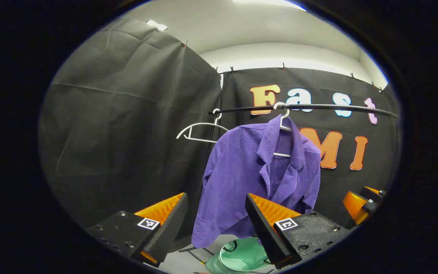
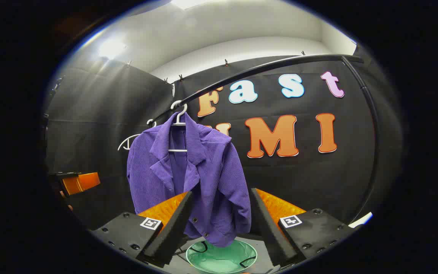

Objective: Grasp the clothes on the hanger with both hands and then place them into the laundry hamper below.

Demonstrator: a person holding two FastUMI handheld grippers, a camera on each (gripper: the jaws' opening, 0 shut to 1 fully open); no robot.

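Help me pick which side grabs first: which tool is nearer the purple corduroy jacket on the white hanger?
Too close to call. The left tool and right tool are both open, short of the purple corduroy jacket, neither touching.

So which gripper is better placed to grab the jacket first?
Right, marginally. The purple jacket hangs centred between the open right gripper fingers; the left gripper sees it off toward one finger.

Bright ceiling lights (image 2: 110, 47) glare overhead; pictures sharp, fisheye-bent at the edges.
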